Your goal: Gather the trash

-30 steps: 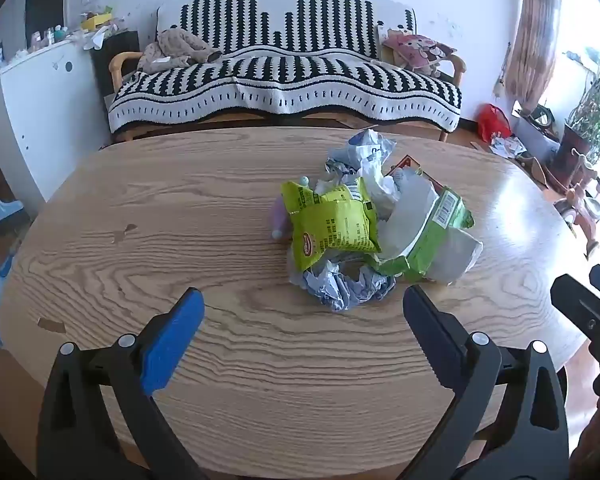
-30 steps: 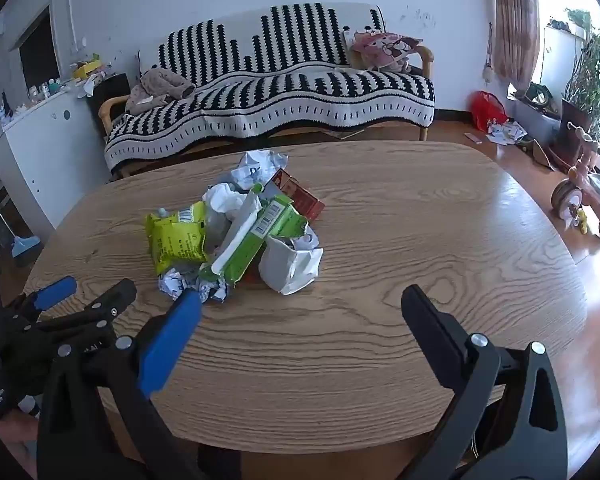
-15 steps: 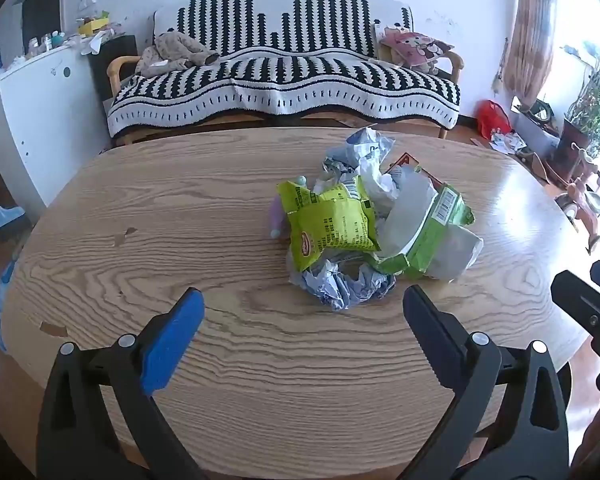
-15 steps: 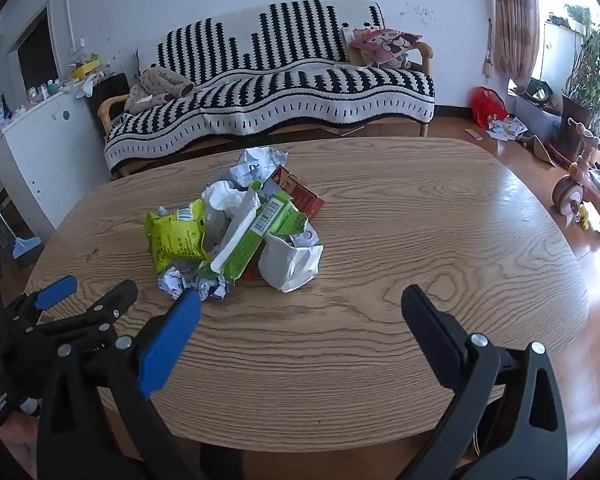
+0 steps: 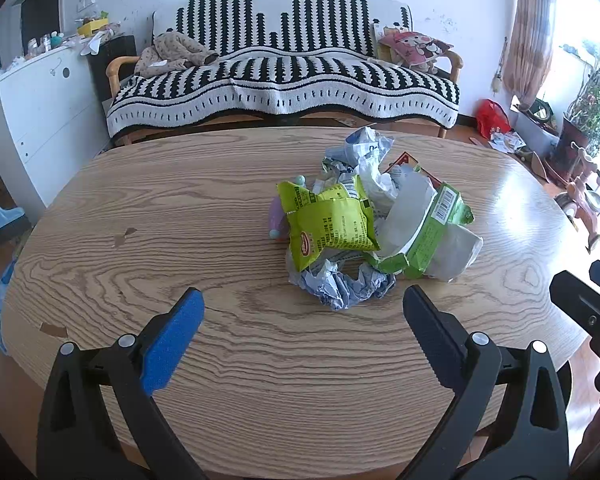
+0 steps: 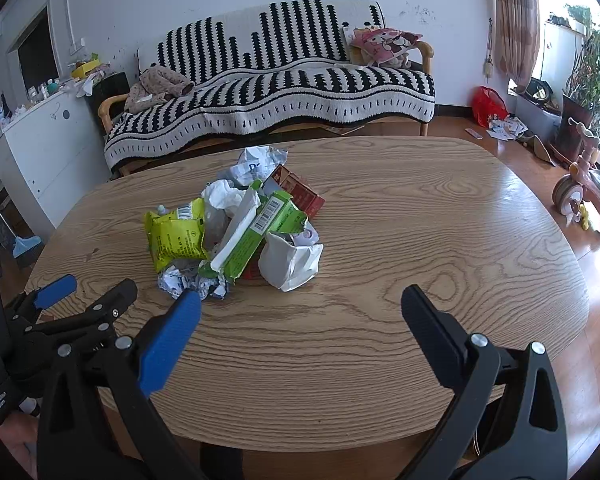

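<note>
Crumpled wrappers form one trash pile [image 5: 370,224] mid-table [image 5: 180,240], nothing collected yet. Left gripper [image 5: 302,300] and right gripper [image 6: 300,300] both hover spread wide, empty, short of the pile. Advise lowering onto the nearest foil wad [image 5: 344,284] first; the loose bags would likely slide.

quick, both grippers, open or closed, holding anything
left gripper: open, holding nothing
right gripper: open, holding nothing

A purple bottle [image 5: 277,216] is mostly hidden behind the yellow-green snack bag [image 5: 328,226]; its label cannot be read.
</note>
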### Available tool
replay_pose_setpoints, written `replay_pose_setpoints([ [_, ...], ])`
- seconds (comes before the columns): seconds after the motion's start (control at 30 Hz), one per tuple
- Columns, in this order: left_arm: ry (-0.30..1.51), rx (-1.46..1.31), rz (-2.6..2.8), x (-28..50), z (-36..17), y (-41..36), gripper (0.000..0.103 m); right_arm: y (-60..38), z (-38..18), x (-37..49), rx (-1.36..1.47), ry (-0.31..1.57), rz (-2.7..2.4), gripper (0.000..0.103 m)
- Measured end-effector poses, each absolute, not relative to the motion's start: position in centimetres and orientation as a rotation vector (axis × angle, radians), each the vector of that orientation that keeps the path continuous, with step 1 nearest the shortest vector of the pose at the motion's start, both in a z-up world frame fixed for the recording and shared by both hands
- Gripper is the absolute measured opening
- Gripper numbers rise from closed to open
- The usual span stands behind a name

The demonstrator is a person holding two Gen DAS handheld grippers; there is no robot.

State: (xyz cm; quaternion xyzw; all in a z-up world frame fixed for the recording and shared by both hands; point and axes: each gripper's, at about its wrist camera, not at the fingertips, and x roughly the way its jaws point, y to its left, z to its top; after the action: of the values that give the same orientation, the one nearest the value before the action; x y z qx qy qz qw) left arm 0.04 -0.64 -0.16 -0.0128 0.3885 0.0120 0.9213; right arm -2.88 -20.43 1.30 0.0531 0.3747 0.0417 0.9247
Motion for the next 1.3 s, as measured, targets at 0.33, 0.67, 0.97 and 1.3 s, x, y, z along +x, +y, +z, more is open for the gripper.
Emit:
replay_pose_setpoints([
  [0.33,0.797,-0.029,0.027,0.04,-0.14,-0.62,0.097,-20.23,1.22,-2.77,0.11,0.771,0.089,0.097],
  [0.67,0.798,-0.028,0.027,0.07,-0.13,-0.63,0.097,-20.18,1.26,-2.78,0.109,0.771,0.088,0.097],
  [0.97,0.801,-0.029,0.022,0.06,-0.32,-0.72,0.097,-20.13,1.1,-2.71,0.107,0.773,0.089,0.097],
  [1.3,0.858,-0.087,-0.018,0.53,-0.91,-0.02,0.097,-20.2,1.04,-2.62,0.108,0.775,0.089,0.097],
])
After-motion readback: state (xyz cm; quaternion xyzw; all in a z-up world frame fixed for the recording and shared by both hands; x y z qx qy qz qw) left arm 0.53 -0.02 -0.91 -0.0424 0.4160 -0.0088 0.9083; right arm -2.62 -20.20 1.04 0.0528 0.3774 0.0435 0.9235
